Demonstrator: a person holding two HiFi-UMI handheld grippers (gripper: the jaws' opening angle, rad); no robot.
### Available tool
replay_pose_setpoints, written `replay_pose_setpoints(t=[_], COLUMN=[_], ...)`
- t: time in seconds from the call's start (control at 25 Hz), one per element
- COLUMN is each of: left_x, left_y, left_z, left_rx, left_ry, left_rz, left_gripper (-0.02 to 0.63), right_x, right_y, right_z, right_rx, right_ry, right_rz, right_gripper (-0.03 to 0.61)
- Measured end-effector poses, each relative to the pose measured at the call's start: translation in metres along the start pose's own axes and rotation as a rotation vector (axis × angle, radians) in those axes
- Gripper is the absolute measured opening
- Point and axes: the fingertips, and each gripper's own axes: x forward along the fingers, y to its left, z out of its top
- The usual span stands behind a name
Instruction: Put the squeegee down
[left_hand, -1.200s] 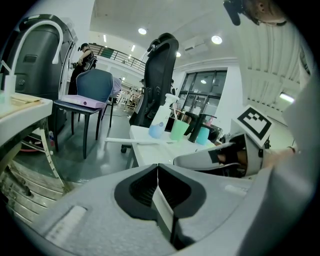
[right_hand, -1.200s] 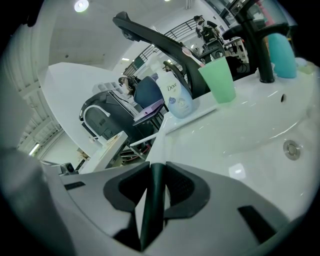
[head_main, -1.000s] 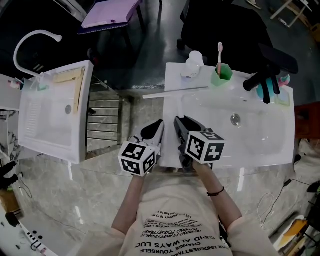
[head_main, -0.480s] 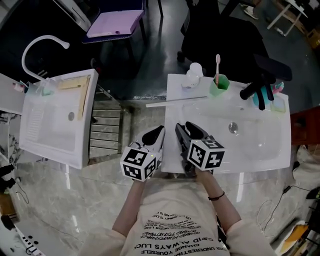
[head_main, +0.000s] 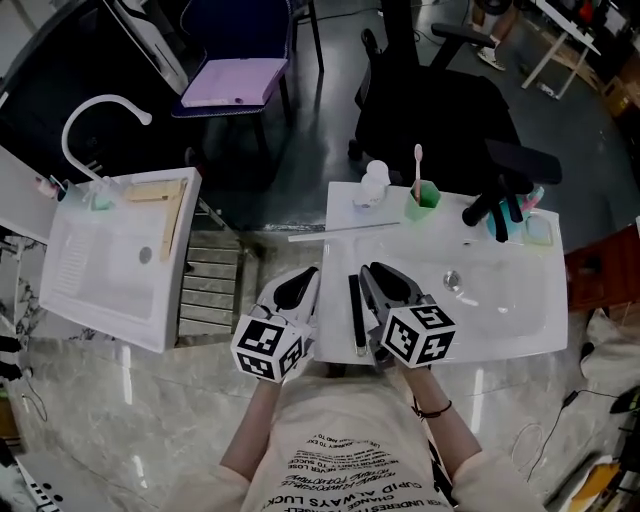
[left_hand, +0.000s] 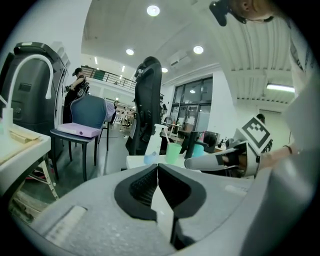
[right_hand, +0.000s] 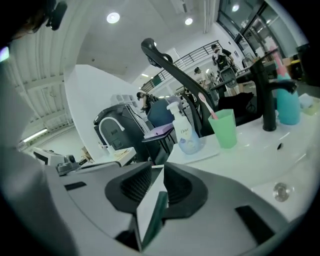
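The squeegee (head_main: 355, 315) is a thin dark strip lying flat on the left end of the white sink counter (head_main: 500, 320). It lies between my two grippers and neither touches it. My right gripper (head_main: 385, 280) hovers just right of it. Its jaws have just been closing and stand a little apart with nothing between them. In the right gripper view the squeegee's green-dark edge (right_hand: 159, 212) shows below the right gripper (right_hand: 158, 172). My left gripper (head_main: 297, 287) hangs off the counter's left edge; in its own view the left gripper (left_hand: 158, 167) has its tips touching, empty.
At the counter's back stand a soap bottle (head_main: 374, 185), a green cup with a toothbrush (head_main: 421, 196), a black faucet (head_main: 490, 205) and a teal bottle (head_main: 512, 222). A second white sink (head_main: 120, 260) stands at the left. A black office chair (head_main: 440, 110) is behind.
Both grippers have lifted and drawn back toward the person. The squeegee, earlier at the right gripper's jaws, now lies alone on the counter beside them.
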Motion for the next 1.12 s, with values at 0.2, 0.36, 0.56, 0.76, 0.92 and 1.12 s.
replay_pose_setpoints(t=[0.2, 0.36, 0.56, 0.76, 0.92, 1.12], left_x=[-0.005, -0.009, -0.018, -0.026, -0.032, -0.039], left_y=[-0.012, -0.020, -0.027, -0.027, -0.024, -0.021], left_z=[0.018, 0.031, 0.045, 0.056, 0.061, 0.064], left_rx=[0.037, 0.056, 0.067, 0.077, 0.082, 0.085], left_ry=[-0.034, -0.073, -0.119, -0.153, -0.173, -0.192], left_rz=[0.006, 0.020, 0.051, 0.083, 0.108, 0.139], left_gripper=[0.023, 0.023, 0.023, 0.023, 0.023, 0.023], right_x=[-0.022, -0.037, -0.058, -0.073, -0.082, -0.090], right_y=[-0.004, -0.007, -0.014, -0.025, -0.033, -0.038], right_z=[0.029, 0.048, 0.069, 0.080, 0.086, 0.091], right_rx=[-0.057, -0.076, -0.088, -0.100, -0.104, -0.105], right_ry=[-0.096, -0.144, -0.208, -0.236, -0.258, -0.282], right_rz=[0.017, 0.034, 0.052, 0.045, 0.037, 0.036], right_gripper=[0.033, 0.023, 0.015, 0.009, 0.006, 0.006])
